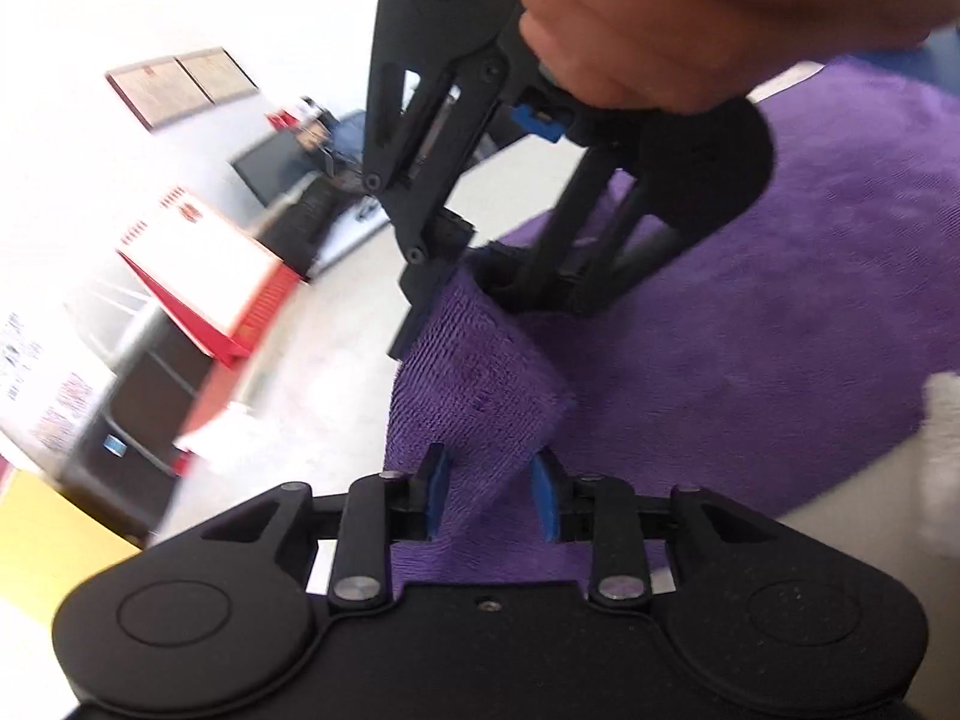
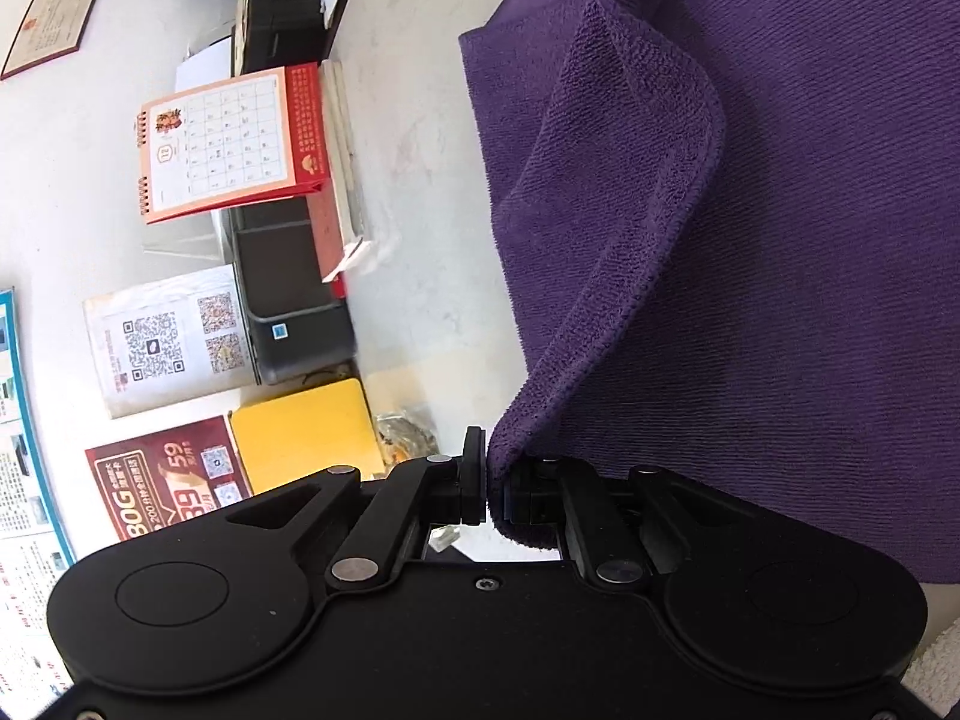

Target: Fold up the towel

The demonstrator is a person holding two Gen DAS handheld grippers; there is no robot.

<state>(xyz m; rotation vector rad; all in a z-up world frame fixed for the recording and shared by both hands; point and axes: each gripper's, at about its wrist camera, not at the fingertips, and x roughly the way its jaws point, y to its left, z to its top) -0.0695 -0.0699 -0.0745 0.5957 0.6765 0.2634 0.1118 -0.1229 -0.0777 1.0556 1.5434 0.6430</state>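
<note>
Purple towel spread over a pale tabletop, one edge lifted into a raised fold.

Right gripper clamped tight on that raised towel edge, fabric pinched between the two black fingers and draping up and away from them. Seen from the left wrist too: right gripper gripped by a hand from above, nipping a corner of the cloth just ahead.

Left gripper parted, blue pads standing clear on either side of a strip of towel (cloth between them, not squeezed).

Beyond the towel, along the wall: a red desk calendar, a black printer, a yellow box, a sheet with QR codes. Left wrist view blurred in the background.
</note>
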